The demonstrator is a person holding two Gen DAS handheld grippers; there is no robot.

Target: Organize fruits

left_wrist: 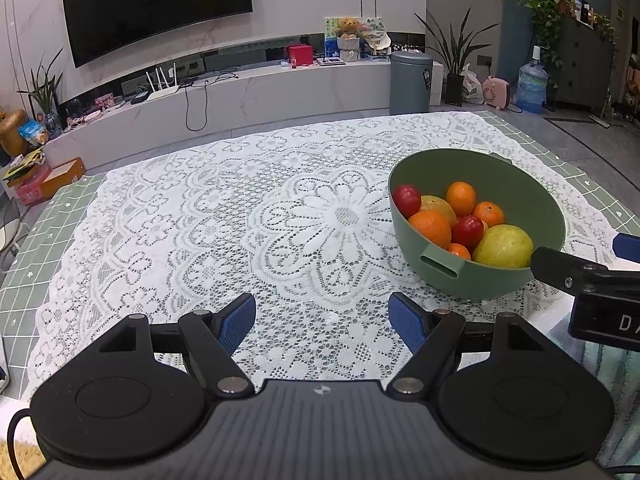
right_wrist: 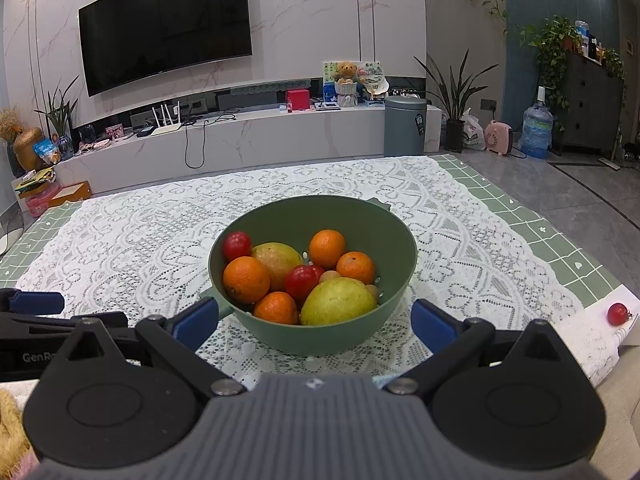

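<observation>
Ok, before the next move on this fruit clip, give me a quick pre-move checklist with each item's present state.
1. Left gripper open and empty: ok.
2. Right gripper open and empty: ok.
3. Green bowl upright on the lace cloth: ok.
4. All fruit gathered in the bowl: not ok, one red tomato lies apart near the table's right edge.
5. Right gripper lined up on that tomato: not ok, it faces the bowl.
6. Stray tomato steady, not rolling: cannot tell.
</observation>
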